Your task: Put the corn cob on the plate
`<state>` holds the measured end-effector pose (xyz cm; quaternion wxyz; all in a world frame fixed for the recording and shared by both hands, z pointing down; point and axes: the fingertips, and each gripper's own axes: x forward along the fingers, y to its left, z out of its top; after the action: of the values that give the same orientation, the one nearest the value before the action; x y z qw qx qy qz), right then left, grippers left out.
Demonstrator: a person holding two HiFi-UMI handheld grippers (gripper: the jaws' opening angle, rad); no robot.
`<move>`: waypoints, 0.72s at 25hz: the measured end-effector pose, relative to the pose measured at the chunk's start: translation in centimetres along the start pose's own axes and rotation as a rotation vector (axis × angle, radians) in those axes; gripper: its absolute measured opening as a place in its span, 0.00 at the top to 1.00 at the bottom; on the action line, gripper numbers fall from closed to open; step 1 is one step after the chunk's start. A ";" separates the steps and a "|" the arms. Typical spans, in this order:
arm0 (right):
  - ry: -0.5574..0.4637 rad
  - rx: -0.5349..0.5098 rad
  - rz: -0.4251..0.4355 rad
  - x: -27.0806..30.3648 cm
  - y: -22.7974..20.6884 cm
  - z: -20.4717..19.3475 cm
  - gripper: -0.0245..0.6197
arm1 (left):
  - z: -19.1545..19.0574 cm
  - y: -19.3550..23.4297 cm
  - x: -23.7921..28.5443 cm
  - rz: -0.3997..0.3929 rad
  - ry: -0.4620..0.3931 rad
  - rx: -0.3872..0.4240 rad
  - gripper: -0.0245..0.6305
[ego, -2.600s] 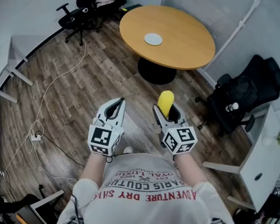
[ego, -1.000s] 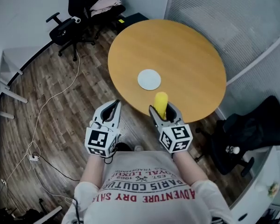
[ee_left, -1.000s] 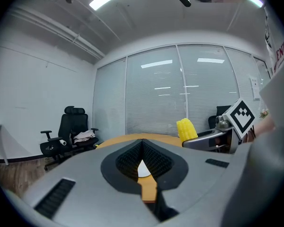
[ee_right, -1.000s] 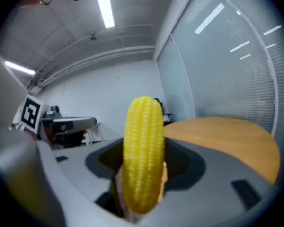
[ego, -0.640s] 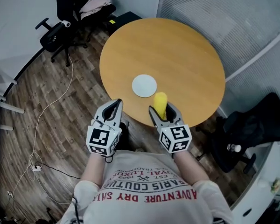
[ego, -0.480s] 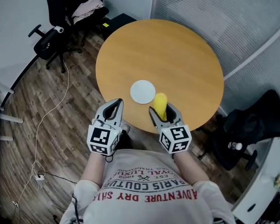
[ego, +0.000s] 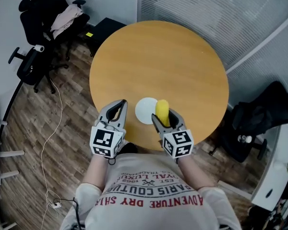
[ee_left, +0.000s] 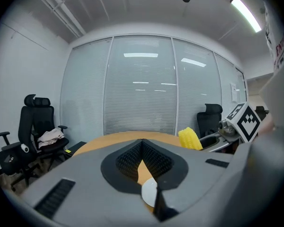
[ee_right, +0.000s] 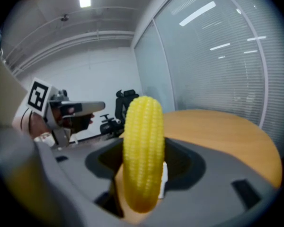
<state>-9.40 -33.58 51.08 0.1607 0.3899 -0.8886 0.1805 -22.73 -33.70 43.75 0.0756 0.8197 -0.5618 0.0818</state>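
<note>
The corn cob (ego: 162, 113) is up in the air, clamped at its lower end by the right gripper (ego: 164, 120), and most of its yellow length sticks out past the fingers (ego: 177, 120). That low grip looks deliberate: it leaves the far end free to go down first. From the head view the cob sits over the right side of the plate (ego: 143, 110), a small white disc lying close to the near edge of the round tabletop (ego: 158, 56). How high the cob hangs above the plate cannot be told, but the right gripper view shows it raised and pointing away from the person, with bare wood beyond it, so it is most likely not down yet. The line-up is nearly there, and what remains is to lower it and let go. The cob is round and smooth, so it could roll off such a small plate if it lands off-centre.

The left gripper (ego: 121, 102) waits just left of the plate at the same near edge, its fingers pressed together on nothing, out of the way. An office chair (ego: 38, 13) stands well off beyond the tabletop's far-left side.
</note>
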 end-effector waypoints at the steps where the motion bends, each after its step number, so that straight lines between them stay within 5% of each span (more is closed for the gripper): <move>1: 0.017 0.007 -0.011 0.8 -0.2 -0.4 0.55 | -0.2 0.5 0.7 -0.019 0.005 0.002 0.91; 18: 0.390 0.104 -0.140 10.4 -2.9 -12.1 0.55 | -6.8 3.5 7.0 -0.260 0.122 -0.008 0.91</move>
<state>-12.15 -36.62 66.76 0.3215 0.4162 -0.8009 0.2863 -23.87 -39.90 52.00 0.1227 0.8788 -0.4456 0.1186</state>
